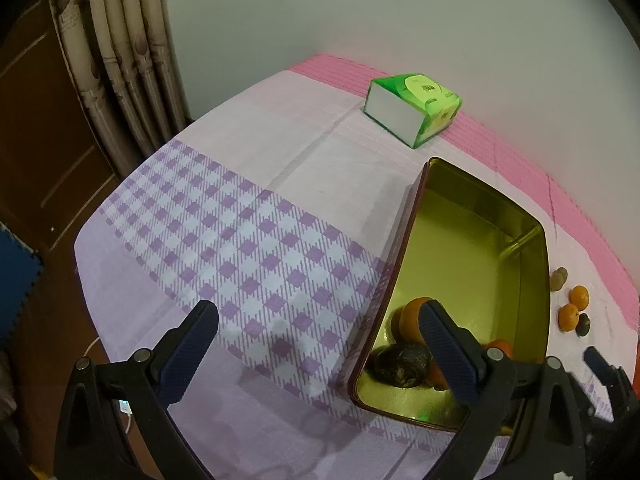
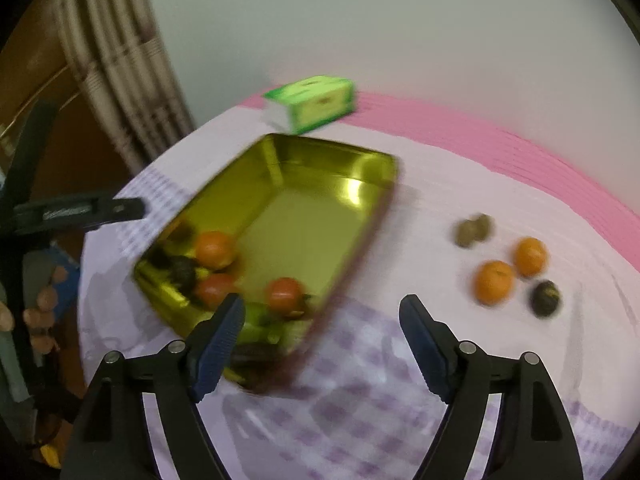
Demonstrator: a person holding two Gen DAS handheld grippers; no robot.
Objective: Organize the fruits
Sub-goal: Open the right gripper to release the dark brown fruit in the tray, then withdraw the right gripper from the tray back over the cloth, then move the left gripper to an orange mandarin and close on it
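Observation:
A gold-lined metal tin (image 1: 480, 248) (image 2: 312, 216) lies on the checked cloth. At its near end sit an orange (image 1: 410, 320) (image 2: 214, 250), two reddish-orange fruits (image 2: 284, 294) and a dark round fruit (image 1: 402, 364). Right of the tin, two oranges (image 2: 494, 282) (image 1: 568, 317), a dark fruit (image 2: 545, 298) and a pair of brownish-green ones (image 2: 474, 230) rest on the cloth. My left gripper (image 1: 318, 314) is open, straddling the tin's near-left wall from above. My right gripper (image 2: 323, 305) hovers open over the tin's near-right edge, holding nothing. The right wrist view is blurred.
A green tissue box (image 1: 416, 108) (image 2: 316, 104) stands at the back by the wall. Curtains (image 1: 120, 60) hang beyond the table's left edge. A person's hand (image 2: 40, 308) shows at the left, behind the left gripper's finger (image 2: 80, 212).

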